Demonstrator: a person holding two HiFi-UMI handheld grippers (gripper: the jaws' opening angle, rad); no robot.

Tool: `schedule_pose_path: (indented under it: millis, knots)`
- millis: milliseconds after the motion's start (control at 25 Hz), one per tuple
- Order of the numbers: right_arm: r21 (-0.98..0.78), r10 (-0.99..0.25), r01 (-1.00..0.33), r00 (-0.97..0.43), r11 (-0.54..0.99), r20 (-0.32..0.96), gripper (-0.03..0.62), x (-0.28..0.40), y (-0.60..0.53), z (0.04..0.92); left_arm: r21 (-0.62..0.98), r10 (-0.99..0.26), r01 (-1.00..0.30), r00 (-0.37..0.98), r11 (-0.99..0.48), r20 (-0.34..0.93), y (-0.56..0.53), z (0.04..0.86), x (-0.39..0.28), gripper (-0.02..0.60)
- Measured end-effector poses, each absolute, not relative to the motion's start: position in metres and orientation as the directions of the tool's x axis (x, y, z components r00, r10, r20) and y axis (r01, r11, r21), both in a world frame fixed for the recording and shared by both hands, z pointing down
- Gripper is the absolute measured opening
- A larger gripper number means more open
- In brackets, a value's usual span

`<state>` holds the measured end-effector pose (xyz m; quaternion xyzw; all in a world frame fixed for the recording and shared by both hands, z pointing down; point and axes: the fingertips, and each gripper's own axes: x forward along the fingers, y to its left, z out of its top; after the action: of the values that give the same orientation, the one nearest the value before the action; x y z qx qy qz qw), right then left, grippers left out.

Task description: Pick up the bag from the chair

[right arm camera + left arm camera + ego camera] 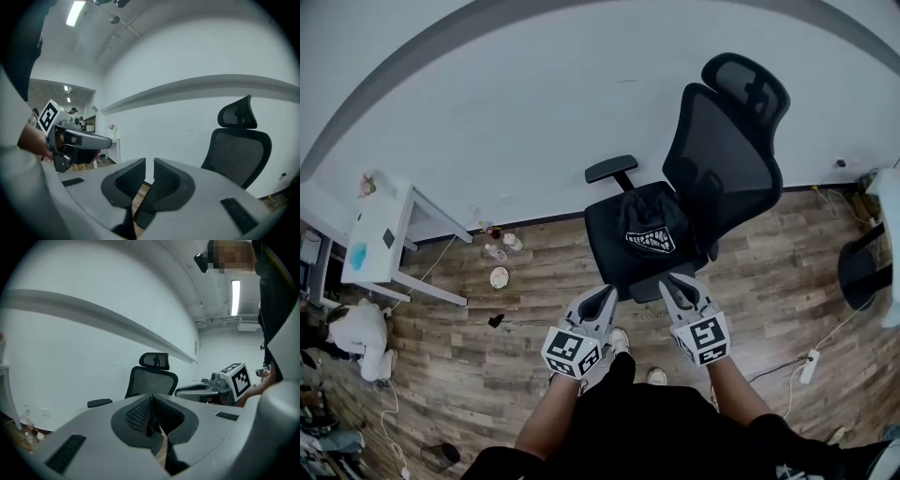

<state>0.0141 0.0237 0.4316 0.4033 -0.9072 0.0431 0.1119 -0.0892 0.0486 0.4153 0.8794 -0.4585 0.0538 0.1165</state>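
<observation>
Reaching is the step in hand: both tools hover short of the seat and nothing is grasped yet. The soft black cloth bag with a white printed patch [645, 225] lies slumped on the seat of the black mesh-backed office chair with a headrest [724, 155], toward the seat's middle, below the backrest.

In the head view the left gripper [604, 294] and the right gripper [674, 281] hang side by side just before the seat's front edge, over the wood-look plank floor [534, 281], both pointing at the chair and both apart from the bag.

The left gripper view shows its ribbed pads [138, 414] pressed together at the tip with nothing between them. The right gripper view shows its pads [129, 178] drawn nearly together, with only a thin slit and bare wall showing through it, so it too is empty.

By my reading, the next move calls for spreading at least one pair of jaws, carrying it forward and down over the seat edge to the bag's bunched top, then closing on a fold of cloth. The limp fabric will likely sag, so a deep bite looks wiser than a tip pinch.
</observation>
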Motion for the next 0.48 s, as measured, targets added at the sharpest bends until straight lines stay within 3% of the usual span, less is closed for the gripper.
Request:
schedule_pose_path:
  millis: [480]
  knots:
    - [0.036, -0.747, -0.776, -0.594, 0.63, 0.298, 0.046, -0.026, -0.055, 0.436, 0.226, -0.749, -0.772, 0.634, -0.595, 0.194, -0.041, 0.424, -0.132, 0.025]
